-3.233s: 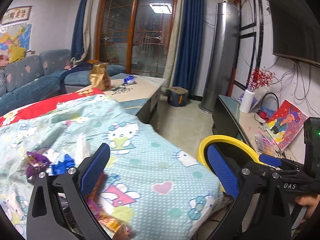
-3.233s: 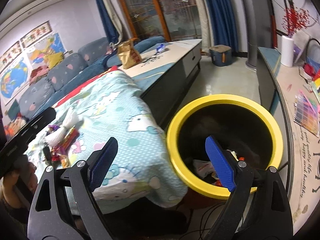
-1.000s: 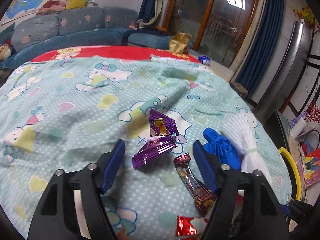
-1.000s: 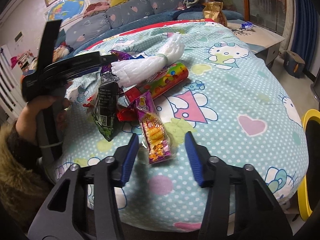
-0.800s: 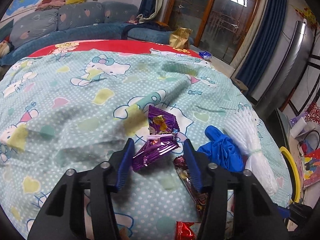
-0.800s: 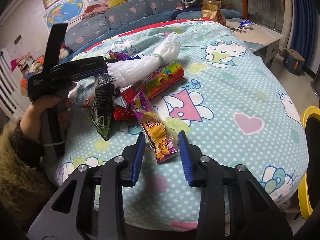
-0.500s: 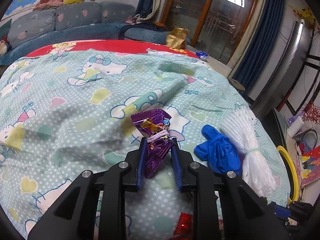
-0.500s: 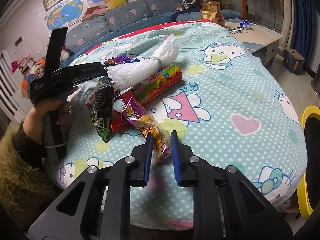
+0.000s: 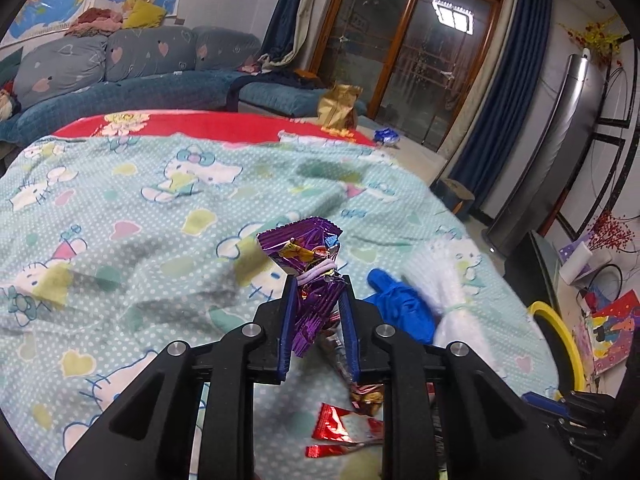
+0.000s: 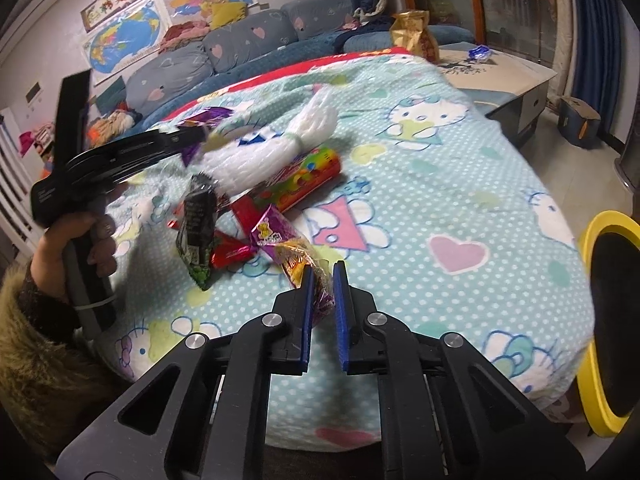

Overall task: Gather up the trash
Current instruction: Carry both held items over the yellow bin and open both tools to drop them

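Trash was only partly collected. A purple wrapper point(image 9: 308, 280) was clenched in the left gripper point(image 9: 318, 320), lifted above the blanket point(image 9: 120, 208); a candy packet point(image 10: 290, 252) was pinched by the right gripper point(image 10: 322, 312) near the blanket's front edge. Several wrappers point(image 10: 200, 224), a tube point(image 10: 304, 178) and white netting point(image 10: 280, 148) were left mid-blanket, the yellow-rimmed bin point(image 10: 592, 240) beyond its right edge.

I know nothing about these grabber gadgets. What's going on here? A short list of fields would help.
Setting: bed with cartoon-cat blanket
Left gripper: shut on purple foil wrapper
Right gripper: shut on purple-and-orange snack wrapper
Left on blanket: white foam netting, candy tube, dark green packet, red wrapper, blue glove
Trash bin: yellow-rimmed bin, beside bed
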{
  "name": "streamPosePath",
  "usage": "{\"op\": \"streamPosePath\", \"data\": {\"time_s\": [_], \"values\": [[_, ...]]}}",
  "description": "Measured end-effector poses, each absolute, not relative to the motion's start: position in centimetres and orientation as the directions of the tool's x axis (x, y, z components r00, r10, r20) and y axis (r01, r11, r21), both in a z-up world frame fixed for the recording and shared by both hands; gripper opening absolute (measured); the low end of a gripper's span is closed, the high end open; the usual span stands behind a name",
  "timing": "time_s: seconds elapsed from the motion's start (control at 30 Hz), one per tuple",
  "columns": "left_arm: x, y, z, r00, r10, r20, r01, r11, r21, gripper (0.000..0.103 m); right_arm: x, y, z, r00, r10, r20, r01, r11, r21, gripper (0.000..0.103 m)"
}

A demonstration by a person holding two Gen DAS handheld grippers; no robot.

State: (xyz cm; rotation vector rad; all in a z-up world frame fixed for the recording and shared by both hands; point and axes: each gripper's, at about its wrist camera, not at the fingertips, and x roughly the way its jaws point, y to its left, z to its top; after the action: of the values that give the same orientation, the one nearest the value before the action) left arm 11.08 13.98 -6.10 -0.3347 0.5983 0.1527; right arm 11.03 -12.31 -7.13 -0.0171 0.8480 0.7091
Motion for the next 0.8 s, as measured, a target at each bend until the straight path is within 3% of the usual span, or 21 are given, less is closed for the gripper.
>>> {"op": "streamPosePath", "data": {"time_s": [0.43,0.8], "values": [[9.9,11.4,-2.1,0.87,-0.007,-0.492,-0.143,0.953,-0.267,0.02,12.6,-15.9,-5.0,0.53,0.544,-0.651,-0.518,0.815,0.26,0.005],[10.5,7.5,-1.3,0.872,-0.081,-0.482,-0.047,0.967,-0.249,0.019,13.9,-19.3,-3.5,0.596,0.524,-0.609,-0.454,0.845,0.283,0.005]]}}
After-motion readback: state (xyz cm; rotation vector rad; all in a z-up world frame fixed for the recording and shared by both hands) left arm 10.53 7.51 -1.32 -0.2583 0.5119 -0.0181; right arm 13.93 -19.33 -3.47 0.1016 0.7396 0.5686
